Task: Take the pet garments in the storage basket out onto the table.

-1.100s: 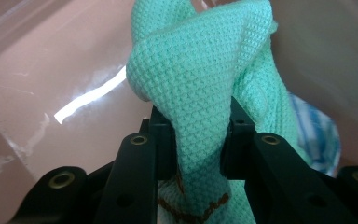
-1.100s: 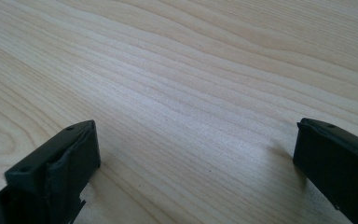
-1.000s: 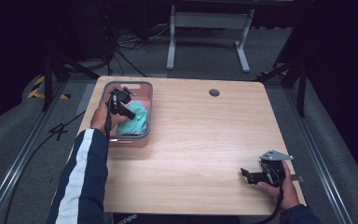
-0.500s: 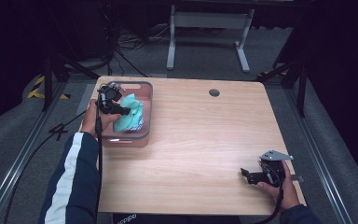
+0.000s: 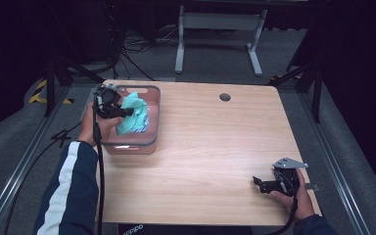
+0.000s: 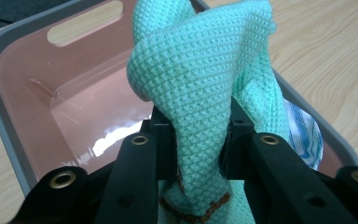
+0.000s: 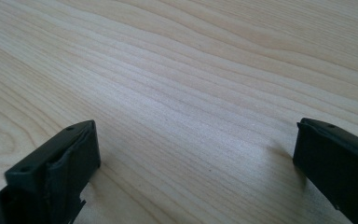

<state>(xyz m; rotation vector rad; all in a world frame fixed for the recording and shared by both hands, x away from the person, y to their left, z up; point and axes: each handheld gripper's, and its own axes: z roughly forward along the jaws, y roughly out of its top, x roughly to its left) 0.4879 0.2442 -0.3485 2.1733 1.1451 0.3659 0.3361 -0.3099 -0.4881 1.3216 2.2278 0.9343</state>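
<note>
The left hand-held gripper pinched the soft, light green waffle cloth by a bunched fold above the pink bin at the desk's far left, so it looked floppy and easy to lift.

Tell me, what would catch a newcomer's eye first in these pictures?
The mint-green cloth, pinched between the black jaws of the left gripper, hangs above the pink bin at the table's far left corner. Near the front right corner, the right gripper rests open on bare wood.
</note>
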